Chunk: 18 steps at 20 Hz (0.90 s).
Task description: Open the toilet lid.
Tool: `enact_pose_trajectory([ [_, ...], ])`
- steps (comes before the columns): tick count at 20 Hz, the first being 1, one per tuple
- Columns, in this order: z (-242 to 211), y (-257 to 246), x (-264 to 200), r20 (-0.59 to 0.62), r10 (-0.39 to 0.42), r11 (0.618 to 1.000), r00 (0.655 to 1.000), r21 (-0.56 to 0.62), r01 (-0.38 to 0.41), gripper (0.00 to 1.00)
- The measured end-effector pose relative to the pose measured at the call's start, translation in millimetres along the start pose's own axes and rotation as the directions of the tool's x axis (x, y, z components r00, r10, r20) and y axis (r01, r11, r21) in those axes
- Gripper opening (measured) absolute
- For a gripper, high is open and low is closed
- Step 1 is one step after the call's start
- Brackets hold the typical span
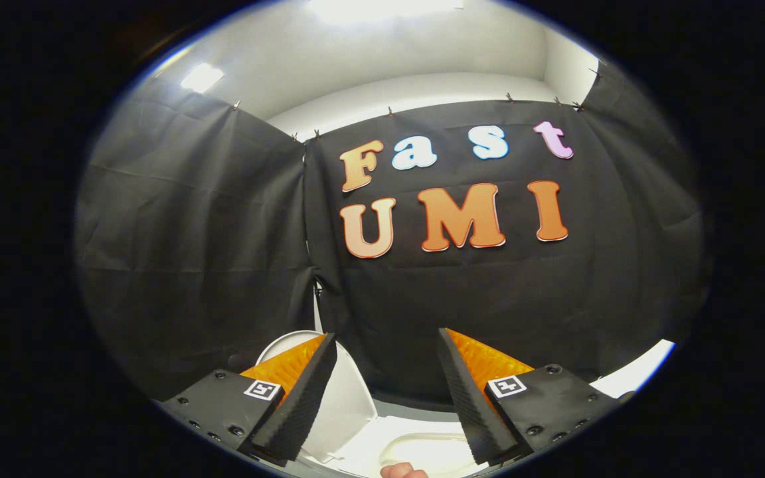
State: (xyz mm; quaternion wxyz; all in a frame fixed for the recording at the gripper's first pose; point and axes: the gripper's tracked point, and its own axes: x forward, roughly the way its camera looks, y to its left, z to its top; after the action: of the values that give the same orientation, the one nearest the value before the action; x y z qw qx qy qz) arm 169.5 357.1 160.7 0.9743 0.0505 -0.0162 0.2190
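Below the tongs (388,392): lid (346,398) stands raised behind the left finger, bowl (422,448) exposed | tongs spread apart, gripping nothing | lid judged light, rigid, smooth plastic, likely slippery; best taken at its free front rim | task appears done

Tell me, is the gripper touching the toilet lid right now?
Apart. In the gripper view the gripper is open with nothing between its fingers, and the raised toilet lid stands beyond them.
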Motion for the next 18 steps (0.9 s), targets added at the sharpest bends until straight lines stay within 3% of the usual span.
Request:
enact_pose_trajectory([
  [8, -6.8, -105.9, -66.4, -0.020, -0.100, 0.993, 0.995, -0.062, 0.099, 0.97],
  [18, -19.9, -210.2, -157.0, 0.049, -0.231, 0.969, 0.972, -0.083, 0.234, 0.97],
])
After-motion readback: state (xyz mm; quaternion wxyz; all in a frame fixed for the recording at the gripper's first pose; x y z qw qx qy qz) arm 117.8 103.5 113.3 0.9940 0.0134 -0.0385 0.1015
